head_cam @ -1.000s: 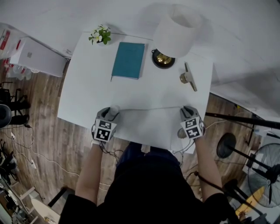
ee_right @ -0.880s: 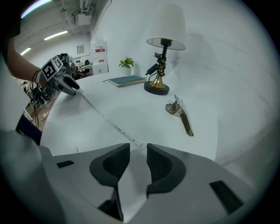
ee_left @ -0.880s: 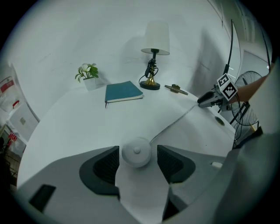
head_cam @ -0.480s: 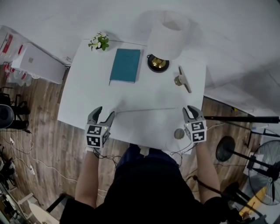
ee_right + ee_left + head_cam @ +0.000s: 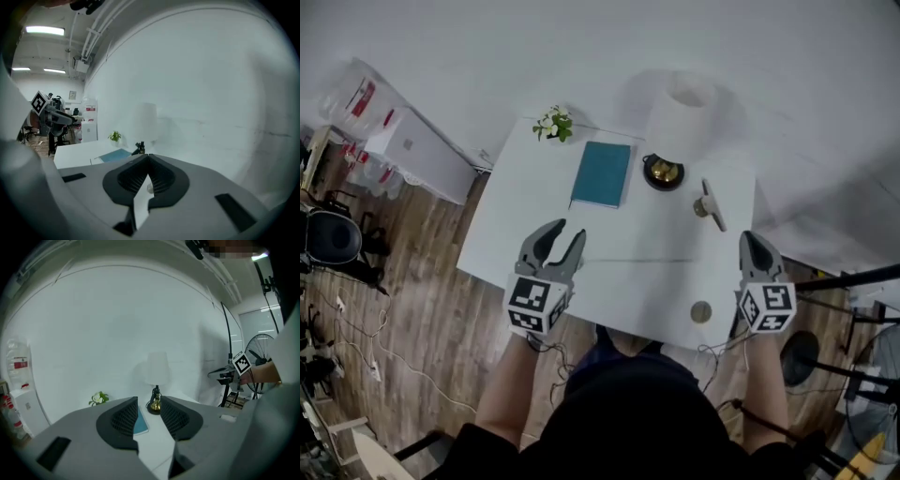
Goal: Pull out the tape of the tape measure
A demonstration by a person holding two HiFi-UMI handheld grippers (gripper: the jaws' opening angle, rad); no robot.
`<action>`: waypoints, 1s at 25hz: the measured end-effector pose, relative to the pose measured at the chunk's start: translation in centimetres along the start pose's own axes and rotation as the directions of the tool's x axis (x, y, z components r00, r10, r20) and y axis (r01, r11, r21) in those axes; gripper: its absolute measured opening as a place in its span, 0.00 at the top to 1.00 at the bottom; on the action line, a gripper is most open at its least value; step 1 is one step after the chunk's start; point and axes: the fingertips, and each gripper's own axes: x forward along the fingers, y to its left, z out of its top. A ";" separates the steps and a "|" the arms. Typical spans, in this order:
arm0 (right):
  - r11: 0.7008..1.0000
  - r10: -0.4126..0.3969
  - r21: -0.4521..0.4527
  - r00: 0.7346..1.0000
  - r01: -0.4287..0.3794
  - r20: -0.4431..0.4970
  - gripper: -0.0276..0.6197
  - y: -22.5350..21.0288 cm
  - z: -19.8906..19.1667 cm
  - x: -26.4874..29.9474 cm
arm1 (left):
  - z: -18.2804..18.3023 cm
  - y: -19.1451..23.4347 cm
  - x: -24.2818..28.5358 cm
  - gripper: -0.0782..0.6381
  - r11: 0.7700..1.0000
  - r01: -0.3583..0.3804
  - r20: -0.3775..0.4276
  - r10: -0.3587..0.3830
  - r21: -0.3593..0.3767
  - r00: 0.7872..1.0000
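A white table (image 5: 656, 234) stands against a pale wall on a wooden floor (image 5: 422, 281). At the table's far edge a lamp (image 5: 687, 111) with a white shade rises from a brass base. A teal book (image 5: 602, 174) lies flat just to the lamp's left, and a small green plant (image 5: 554, 124) with white flowers sits at the far left corner. A small tan object (image 5: 710, 204) with a straight handle lies near the right edge. A white cabinet (image 5: 417, 150) stands off the table's left side.
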 end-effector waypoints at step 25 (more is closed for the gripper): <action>0.988 -0.008 -0.130 0.856 0.087 0.518 0.95 4.0 23.8 -12.0 | 22.0 -5.9 -7.3 0.88 0.986 -0.027 0.453 -0.051 0.165 0.890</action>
